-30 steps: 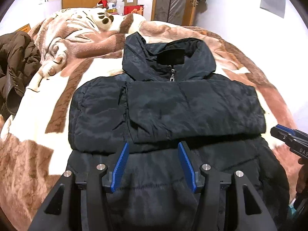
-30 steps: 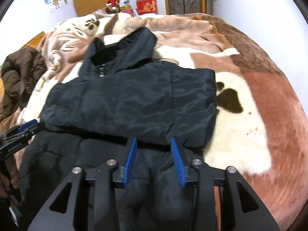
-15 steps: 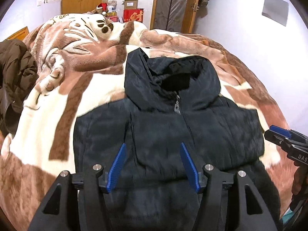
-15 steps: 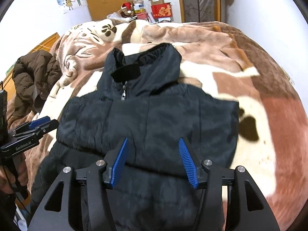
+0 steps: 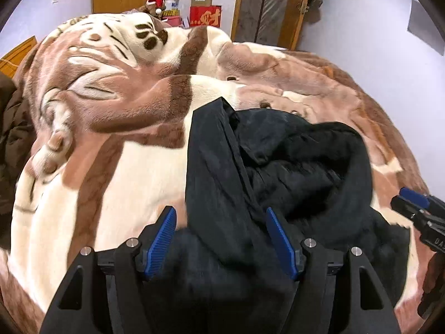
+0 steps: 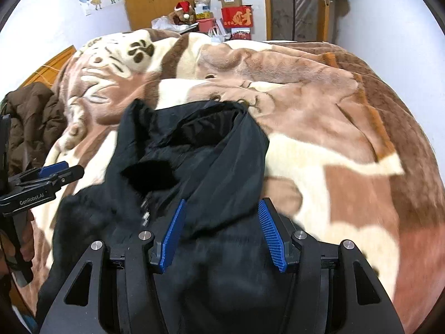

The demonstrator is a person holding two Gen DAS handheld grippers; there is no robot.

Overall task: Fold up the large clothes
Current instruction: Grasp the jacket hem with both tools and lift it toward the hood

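Observation:
A black padded jacket (image 5: pixel 250 183) lies on the bed, sleeves folded across its body, hood (image 5: pixel 292 144) pointing away from me. It also shows in the right wrist view (image 6: pixel 200 167). My left gripper (image 5: pixel 222 231) is open, low over the hood's left side, its blue pads straddling the fabric. My right gripper (image 6: pixel 222 228) is open, low over the hood's right side. Each gripper appears at the edge of the other's view, the right one (image 5: pixel 417 211) and the left one (image 6: pixel 47 181).
A brown and cream plush blanket (image 5: pixel 111 128) covers the bed. A brown coat (image 6: pixel 30 122) is heaped at the left edge. Boxes, a red bag (image 6: pixel 237 16) and a wooden wardrobe stand beyond the bed's far end. A wall runs along the right.
Both grippers have moved forward along the jacket, from its lower body up to the hood, staying open. The jacket has not visibly shifted.

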